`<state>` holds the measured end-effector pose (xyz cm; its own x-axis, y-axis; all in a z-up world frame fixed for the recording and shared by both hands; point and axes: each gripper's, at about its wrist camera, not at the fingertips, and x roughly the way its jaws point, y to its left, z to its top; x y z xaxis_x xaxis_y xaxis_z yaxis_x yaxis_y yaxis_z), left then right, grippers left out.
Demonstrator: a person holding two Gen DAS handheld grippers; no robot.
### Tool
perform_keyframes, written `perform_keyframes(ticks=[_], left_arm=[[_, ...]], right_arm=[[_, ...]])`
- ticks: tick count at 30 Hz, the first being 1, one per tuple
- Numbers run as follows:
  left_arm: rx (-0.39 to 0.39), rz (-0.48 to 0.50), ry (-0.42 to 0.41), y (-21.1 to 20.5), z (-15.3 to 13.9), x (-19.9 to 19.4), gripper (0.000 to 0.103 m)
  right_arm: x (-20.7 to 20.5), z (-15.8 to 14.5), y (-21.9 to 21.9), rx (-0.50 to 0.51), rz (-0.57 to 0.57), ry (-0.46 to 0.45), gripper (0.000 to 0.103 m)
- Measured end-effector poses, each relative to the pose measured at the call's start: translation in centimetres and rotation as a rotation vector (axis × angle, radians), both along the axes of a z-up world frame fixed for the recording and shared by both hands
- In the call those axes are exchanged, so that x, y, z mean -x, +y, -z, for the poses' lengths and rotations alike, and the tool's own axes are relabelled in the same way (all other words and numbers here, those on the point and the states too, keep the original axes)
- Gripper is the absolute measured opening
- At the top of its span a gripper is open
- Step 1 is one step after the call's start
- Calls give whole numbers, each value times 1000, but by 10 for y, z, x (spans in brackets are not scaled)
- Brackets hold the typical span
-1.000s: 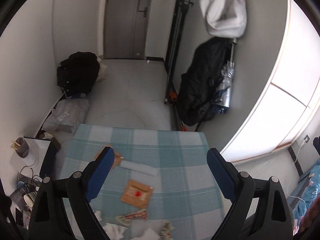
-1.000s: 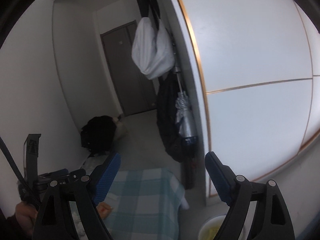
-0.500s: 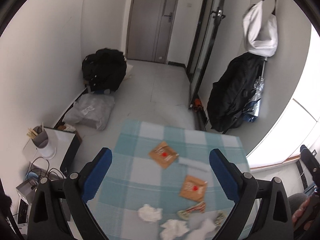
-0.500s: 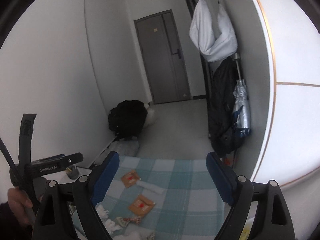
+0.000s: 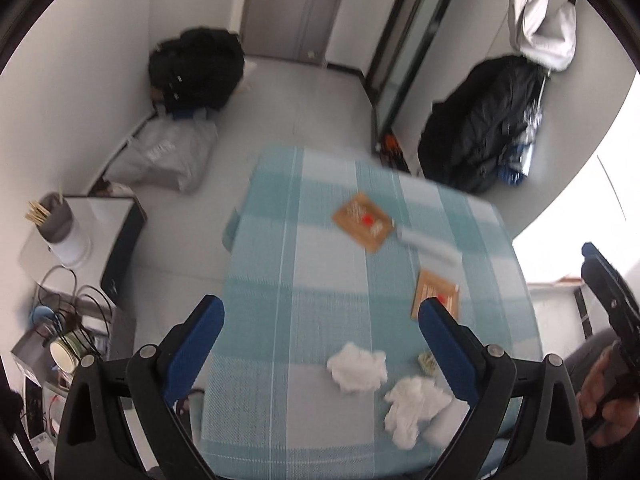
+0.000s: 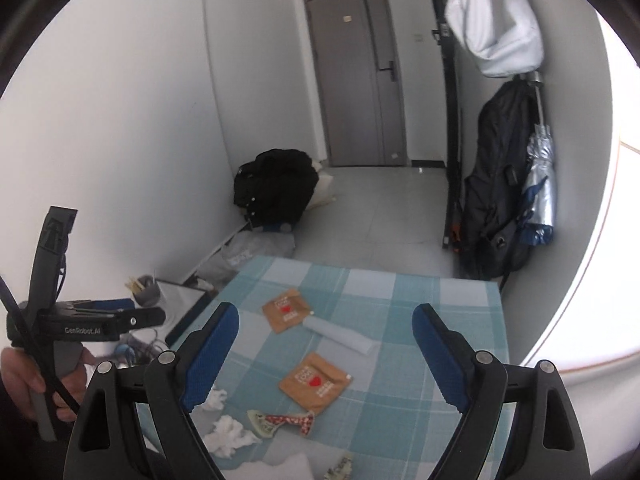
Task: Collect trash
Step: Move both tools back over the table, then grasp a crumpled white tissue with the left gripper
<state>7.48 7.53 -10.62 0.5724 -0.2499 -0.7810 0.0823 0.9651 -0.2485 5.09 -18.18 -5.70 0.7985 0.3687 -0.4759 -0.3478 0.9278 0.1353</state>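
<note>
The left hand-held gripper (image 5: 320, 316) is held wide open and empty above the table (image 5: 280, 280). Crumpled tissues (image 5: 357, 367), brown packets (image 5: 362, 222) and a wrapper (image 6: 282, 421) are scattered there. The right hand-held gripper (image 6: 325, 325) is likewise spread, holding nothing.

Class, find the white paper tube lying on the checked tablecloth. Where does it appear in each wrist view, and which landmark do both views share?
Left wrist: white paper tube upper right of the cloth.
Right wrist: tube centre, between the fingers.
Shared landmark: brown packet touching its end.
</note>
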Motion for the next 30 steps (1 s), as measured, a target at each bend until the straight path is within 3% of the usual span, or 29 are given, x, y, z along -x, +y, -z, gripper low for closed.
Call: perform_keyframes(ticks=[8, 14, 18, 22, 30], left_arm=[[-31, 63, 51, -10, 21, 7, 96], [-110, 119, 62, -22, 28, 10, 96], [-154, 125, 100, -25, 38, 9, 96], [-146, 122, 149, -23, 48, 9, 96], [-176, 156, 178, -35, 56, 7, 95]], right_arm=[[-2, 15, 20, 51, -30, -6, 89], [-3, 29, 29, 90, -76, 33, 89], [-6, 32, 22, 74, -57, 50, 89], [-7, 33, 13, 42, -22, 74, 89], [-2, 32, 5, 55, 3, 67, 89]])
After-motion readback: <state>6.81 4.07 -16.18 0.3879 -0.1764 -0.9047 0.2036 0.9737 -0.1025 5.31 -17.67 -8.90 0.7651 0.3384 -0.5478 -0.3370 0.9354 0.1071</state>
